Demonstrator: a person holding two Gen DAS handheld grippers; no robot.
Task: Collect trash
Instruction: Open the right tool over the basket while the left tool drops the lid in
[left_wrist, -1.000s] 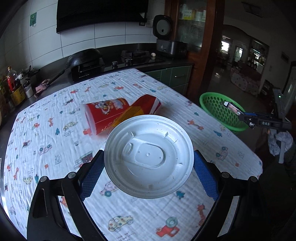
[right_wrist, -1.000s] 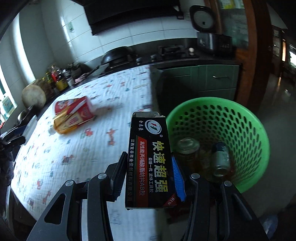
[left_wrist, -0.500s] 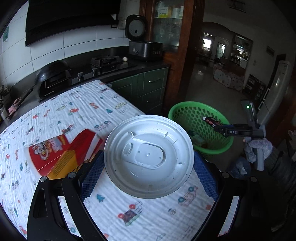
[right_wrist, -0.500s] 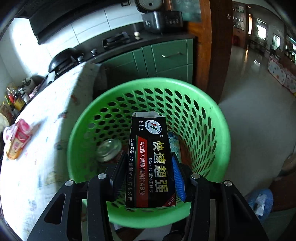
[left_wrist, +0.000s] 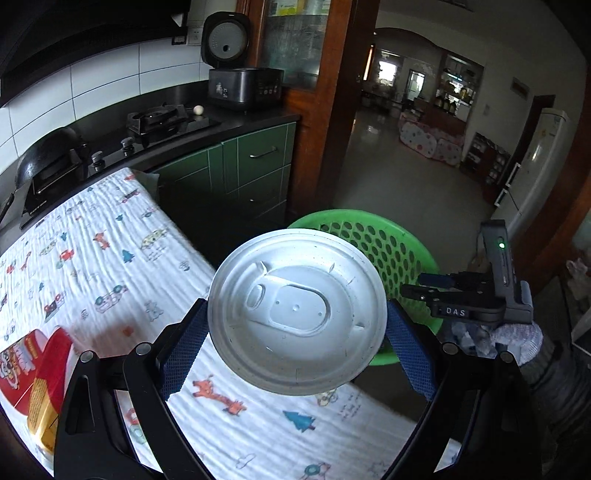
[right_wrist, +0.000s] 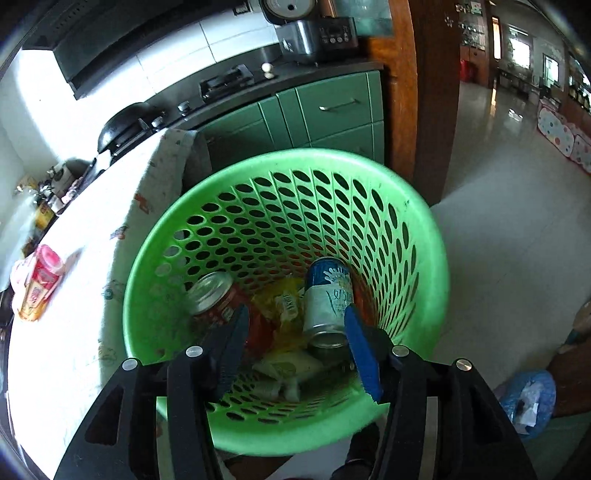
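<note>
A white round plastic lid (left_wrist: 297, 310) is pinched at its rim between the blue pads of my left gripper (left_wrist: 295, 326), above the table's edge. Behind it stands the green basket (left_wrist: 391, 251). My right gripper (right_wrist: 295, 314) hangs over the basket (right_wrist: 432, 258); its jaws are opening and nothing is between them. My right gripper (left_wrist: 419, 284) also shows in the left wrist view, above the basket's right rim. In the basket lie a blue can (right_wrist: 327, 295), a red can (right_wrist: 212, 295) and wrappers. A red paper cup (left_wrist: 44, 373) lies on the table.
The table under a patterned cloth (left_wrist: 92, 258) runs left of the basket. Green cabinets (right_wrist: 332, 110) and a wooden door post (right_wrist: 424, 92) stand behind it. A blue bag (right_wrist: 528, 398) lies on the floor at the right. A stove (left_wrist: 159, 118) and a rice cooker (left_wrist: 240, 85) sit on the counter.
My right gripper swung from the table to over the basket and opened; the black box it held is gone from its jaws. My left gripper carried the lid right, towards the basket.
</note>
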